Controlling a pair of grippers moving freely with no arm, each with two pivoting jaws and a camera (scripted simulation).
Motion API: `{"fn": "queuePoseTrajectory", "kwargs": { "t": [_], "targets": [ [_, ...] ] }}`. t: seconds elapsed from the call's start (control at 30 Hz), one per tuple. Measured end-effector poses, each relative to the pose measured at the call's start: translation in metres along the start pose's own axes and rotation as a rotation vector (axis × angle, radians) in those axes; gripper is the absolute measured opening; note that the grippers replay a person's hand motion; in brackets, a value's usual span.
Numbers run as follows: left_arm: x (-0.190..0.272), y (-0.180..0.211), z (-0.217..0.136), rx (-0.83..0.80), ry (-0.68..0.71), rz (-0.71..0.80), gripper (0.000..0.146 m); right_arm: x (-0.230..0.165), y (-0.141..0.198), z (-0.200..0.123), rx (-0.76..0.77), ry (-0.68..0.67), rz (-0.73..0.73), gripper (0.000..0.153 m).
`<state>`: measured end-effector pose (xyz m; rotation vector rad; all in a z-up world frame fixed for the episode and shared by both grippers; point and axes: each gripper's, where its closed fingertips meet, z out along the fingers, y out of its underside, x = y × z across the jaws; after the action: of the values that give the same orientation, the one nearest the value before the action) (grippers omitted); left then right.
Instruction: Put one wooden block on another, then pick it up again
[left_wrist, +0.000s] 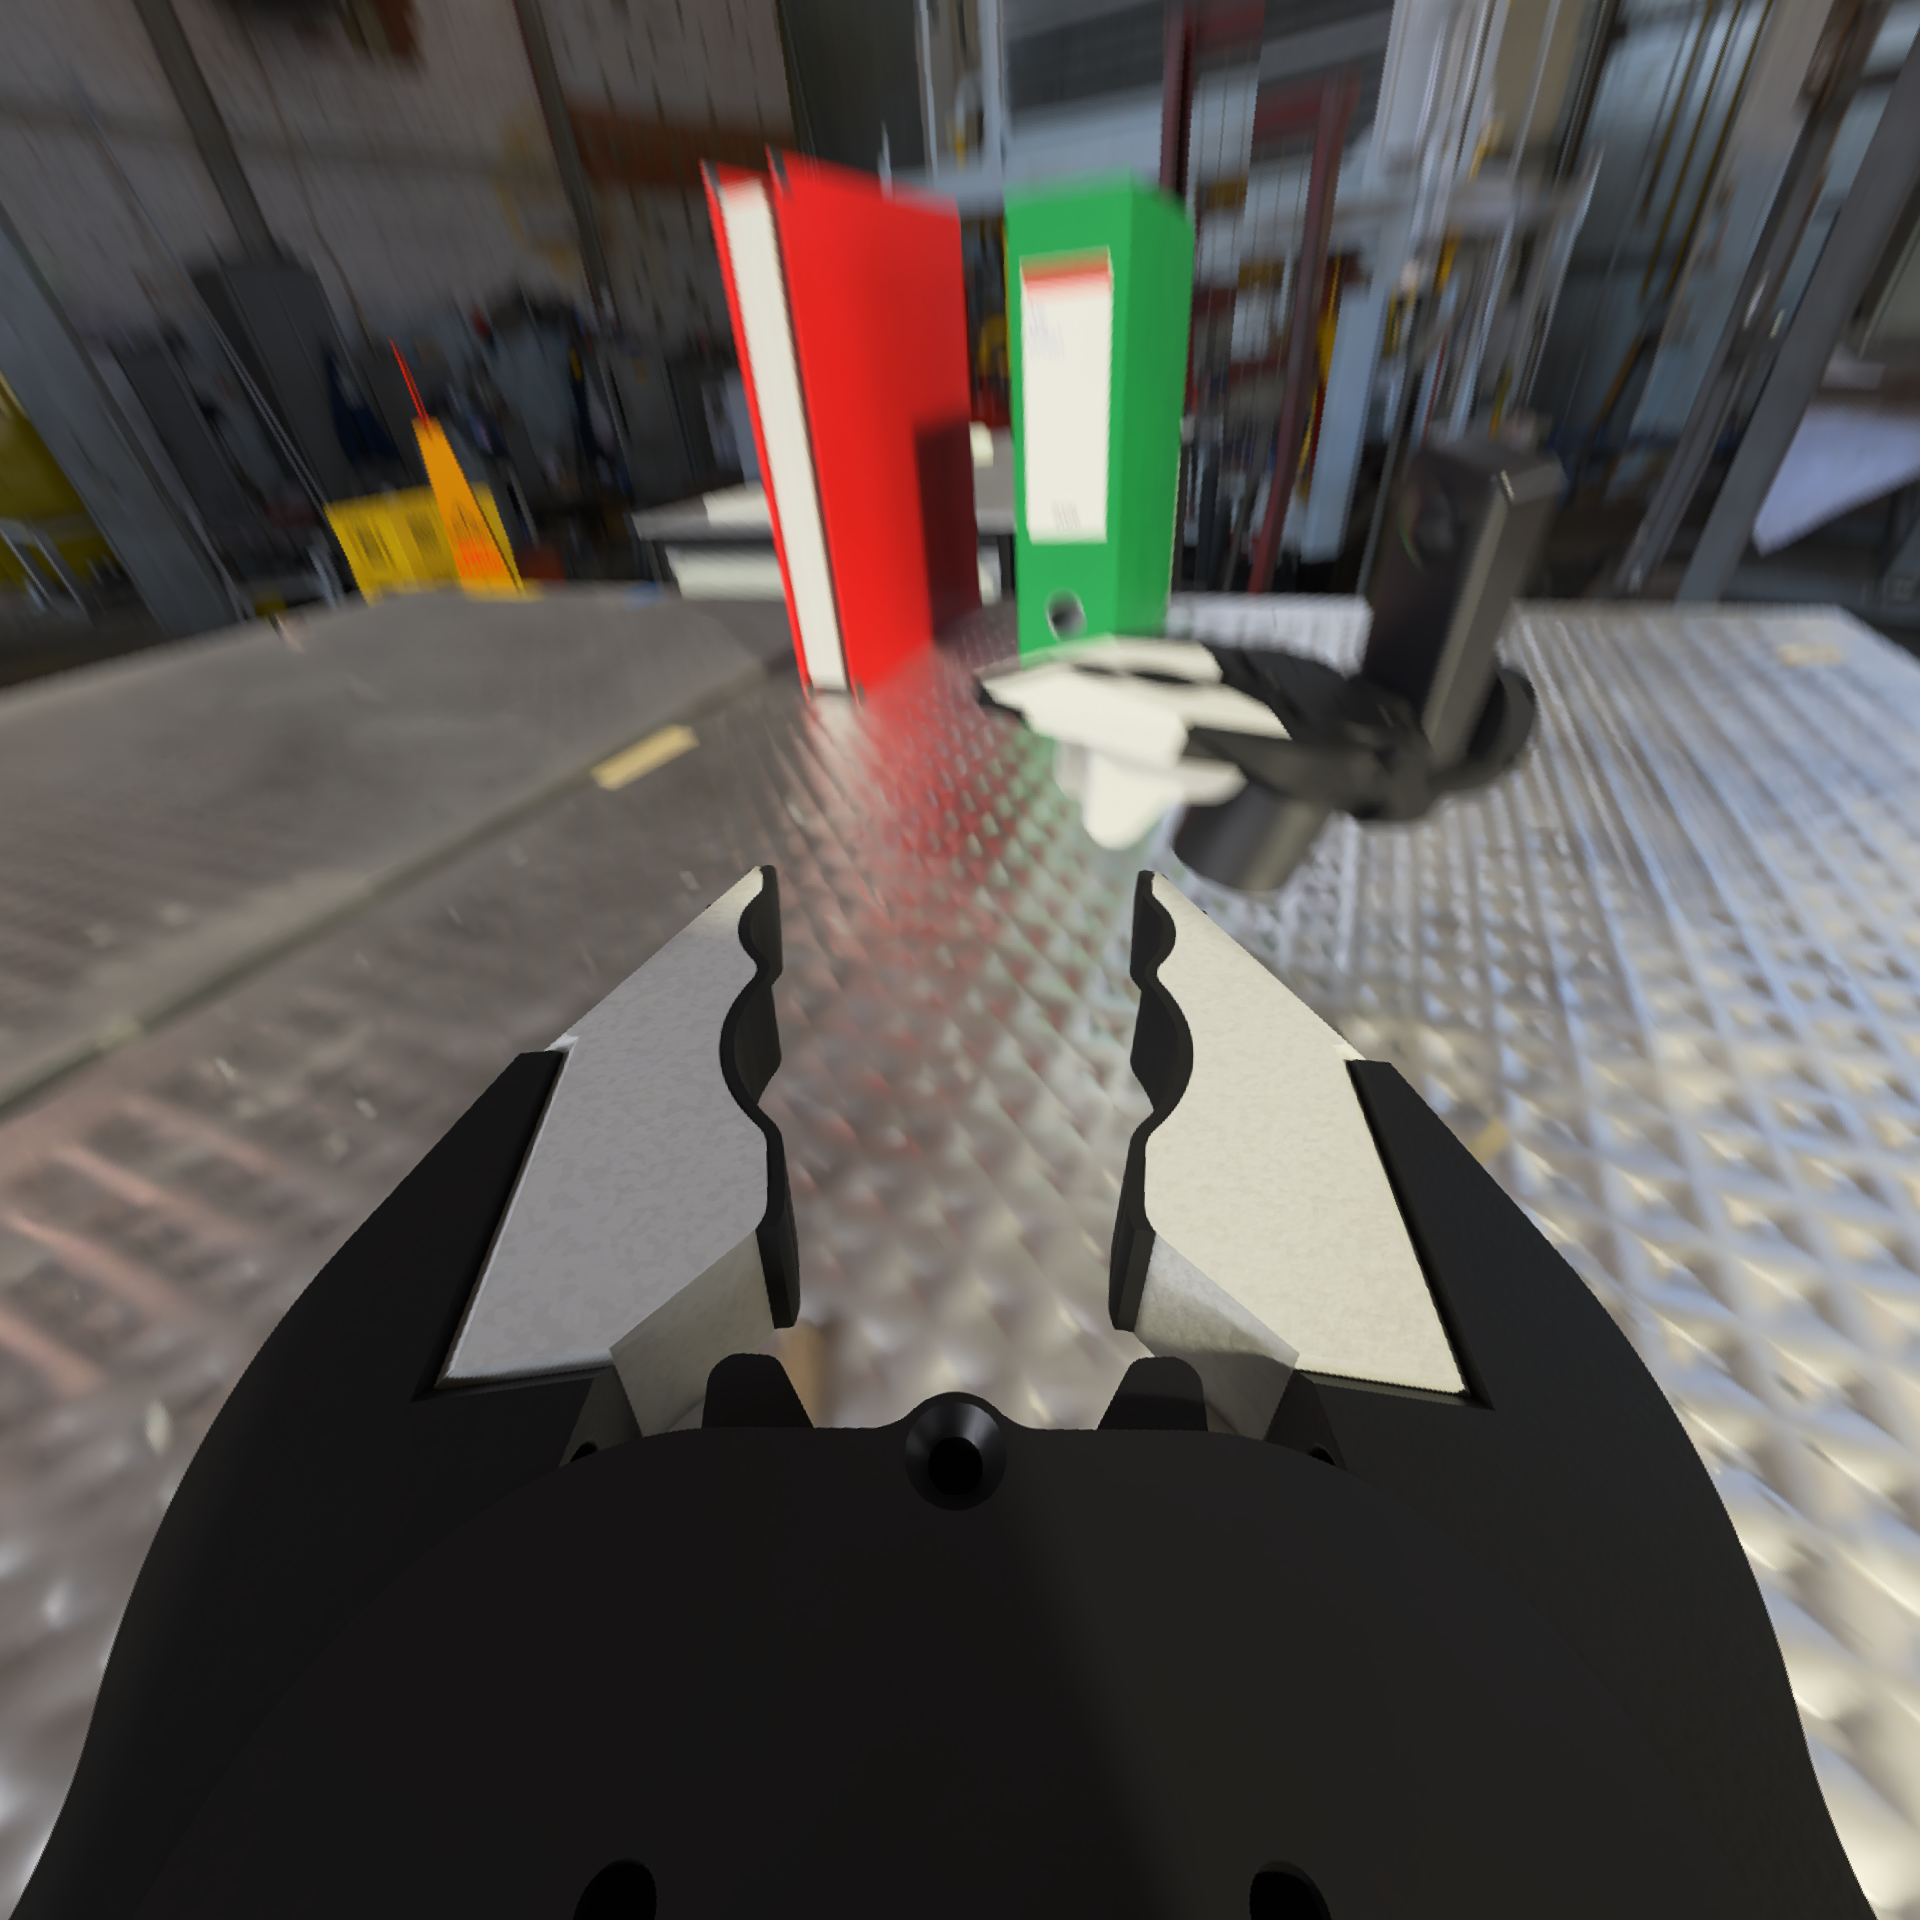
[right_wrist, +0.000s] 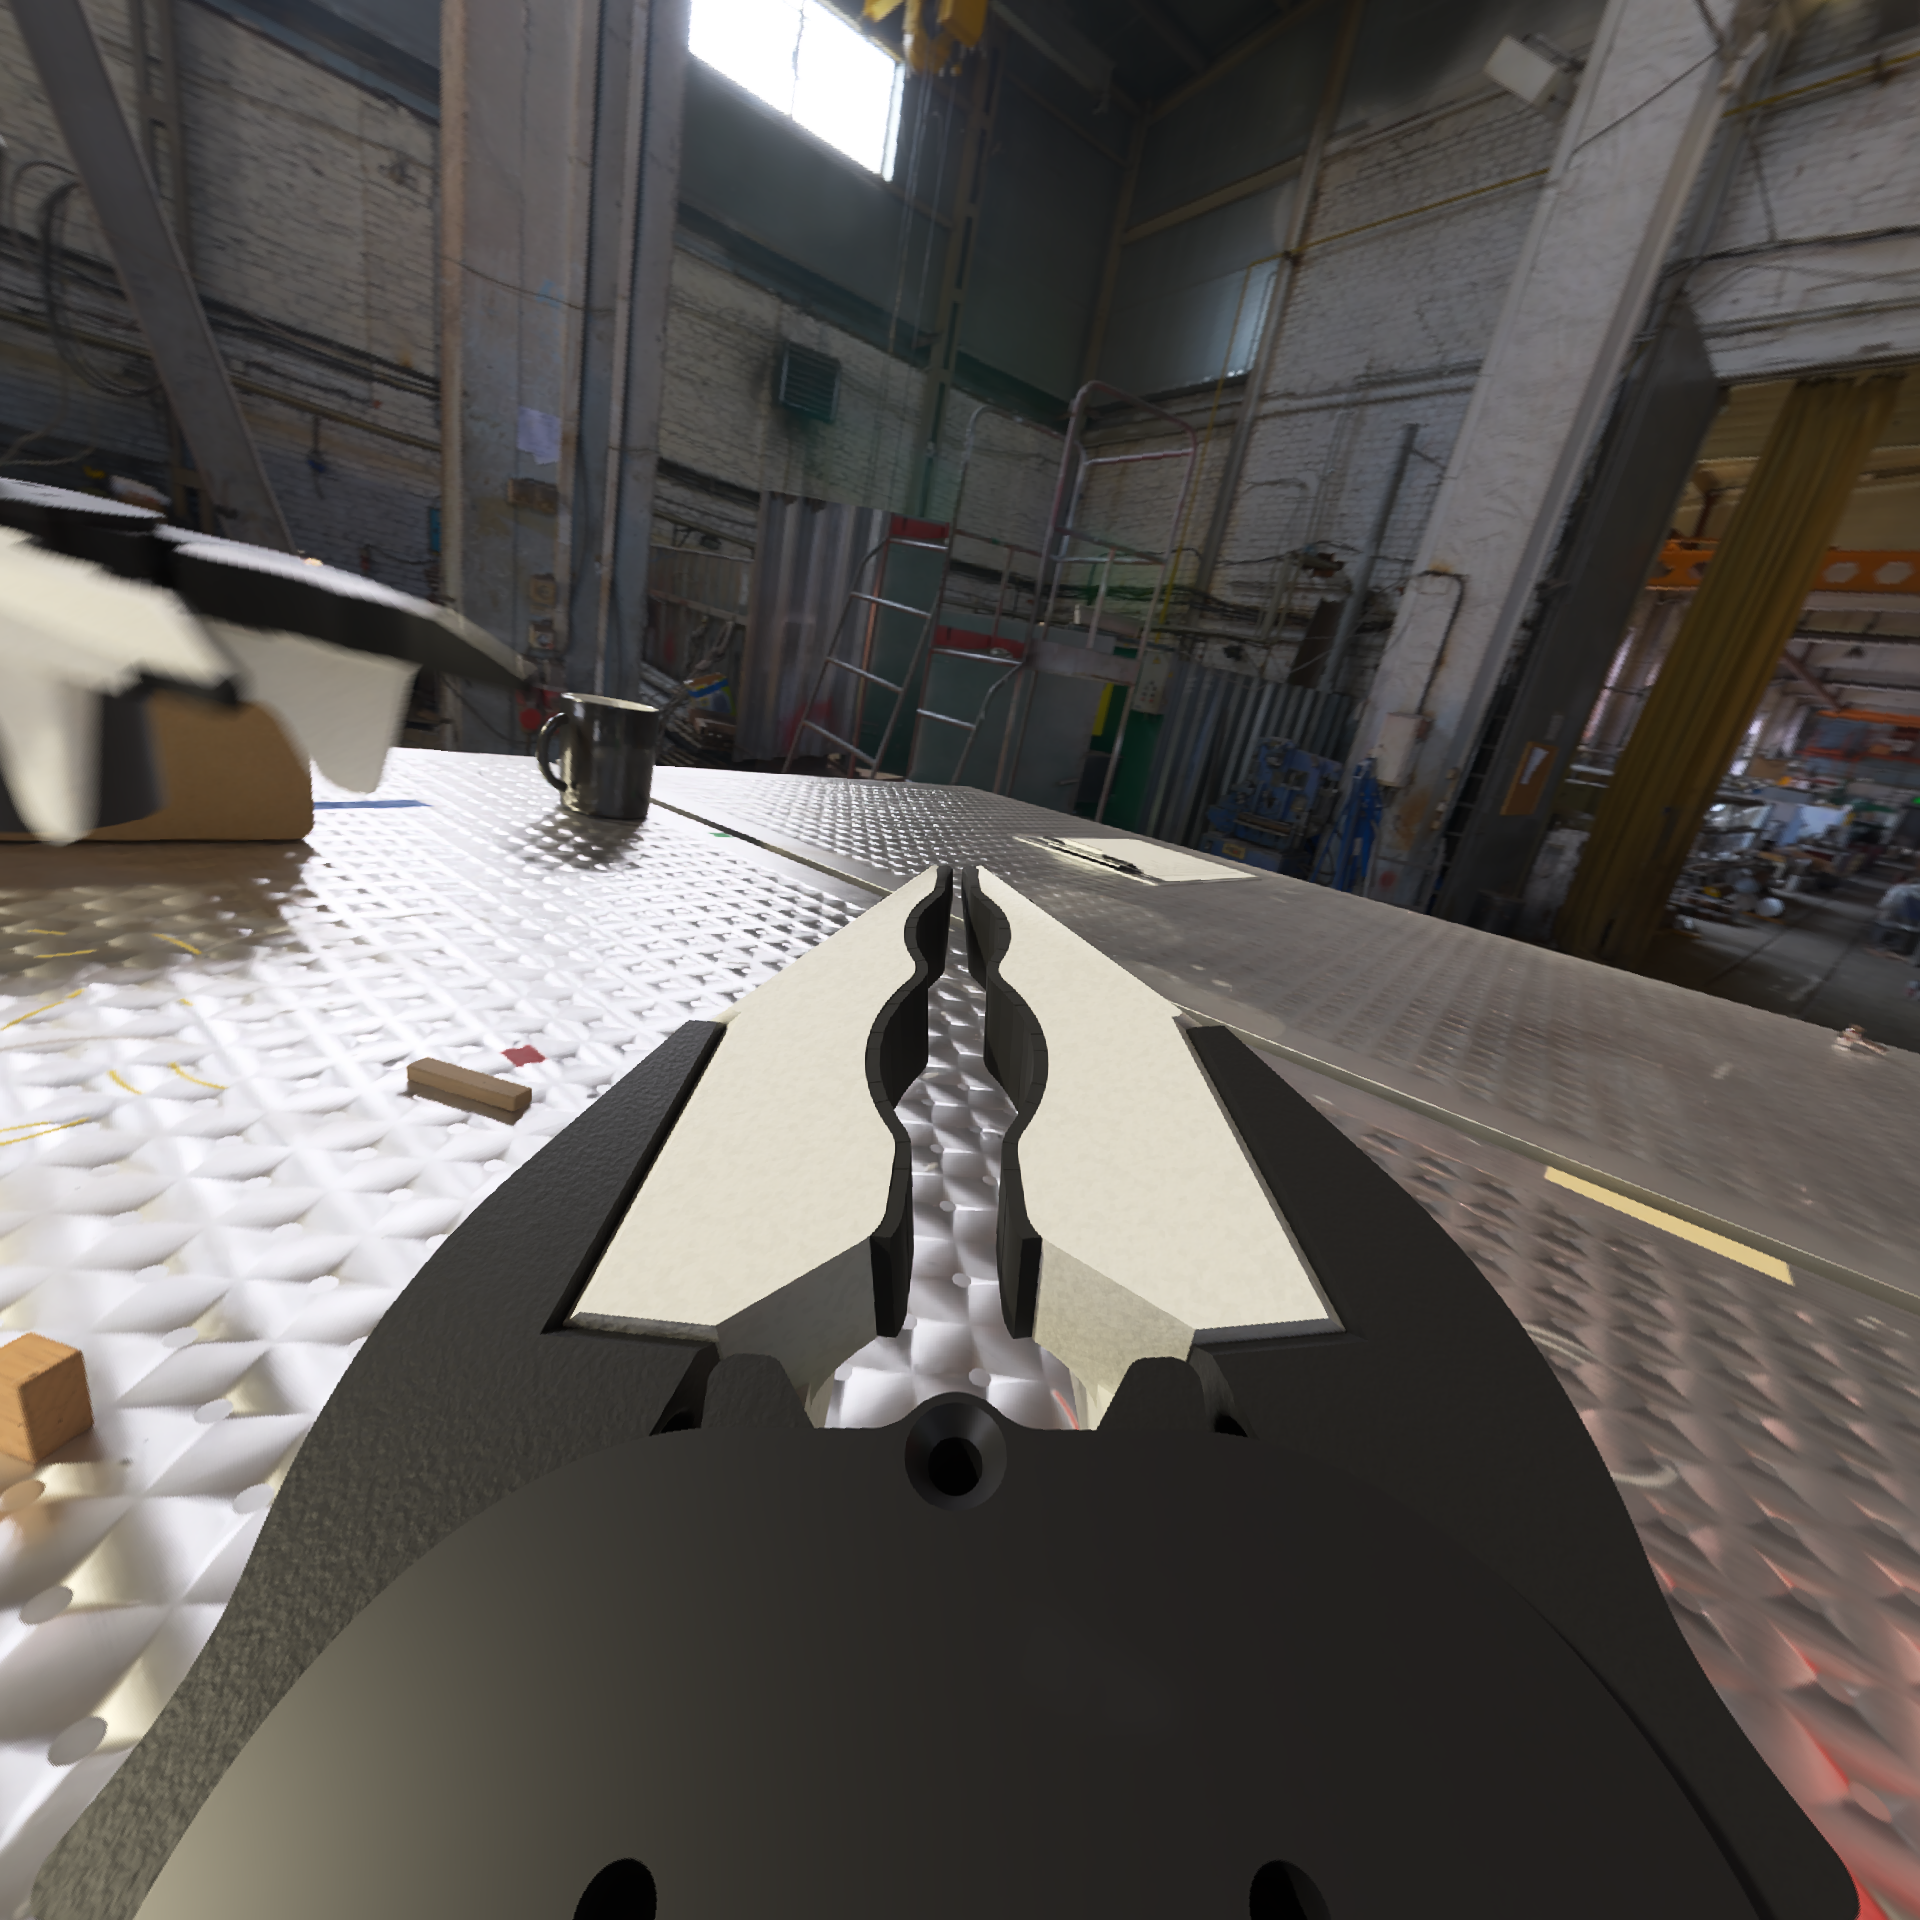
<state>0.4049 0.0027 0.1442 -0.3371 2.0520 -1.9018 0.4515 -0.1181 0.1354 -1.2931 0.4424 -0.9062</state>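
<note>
stacking: not yet done; flat wooden slat (right_wrist: 469, 1088) at ten o'clock and tan wooden cube (right_wrist: 37, 1395) at eight o'clock are lying apart on the embossed metal table (right_wrist: 436, 935).
left gripper (left_wrist: 954, 904): jaws are standing apart, empty.
right gripper (right_wrist: 957, 881): jaws are sitting together, empty.

A tall industrial hall is seen, with pale brick walls (right_wrist: 1351, 343), grey columns (right_wrist: 1538, 436) and a bright high window (right_wrist: 795, 73). A ladder (right_wrist: 883, 665) is propped beyond the embossed metal tabletop (right_wrist: 623, 935). Yellow shapes (left_wrist: 416, 530), perhaps signage, are blurred.
</note>
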Motion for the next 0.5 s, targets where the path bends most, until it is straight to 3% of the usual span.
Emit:
{"fn": "queuePoseTrajectory", "kwargs": {
  "t": [0.2,0.33,0.5],
  "targets": [
    [0.077,0.068,-0.013,-0.355,0.015,-0.043,0.052,-0.020,0.003,0.003,-0.005,-0.179,0.036,0.002],
    [0.087,0.094,-0.012,-0.495,-0.039,-0.063,0.042,-0.033,0.000,0.001,0.018,-0.309,0.064,0.001],
    [0.093,0.120,-0.004,-0.631,-0.040,-0.085,0.035,-0.032,-0.004,-0.001,0.048,-0.366,0.162,0.002]
  ]
}}
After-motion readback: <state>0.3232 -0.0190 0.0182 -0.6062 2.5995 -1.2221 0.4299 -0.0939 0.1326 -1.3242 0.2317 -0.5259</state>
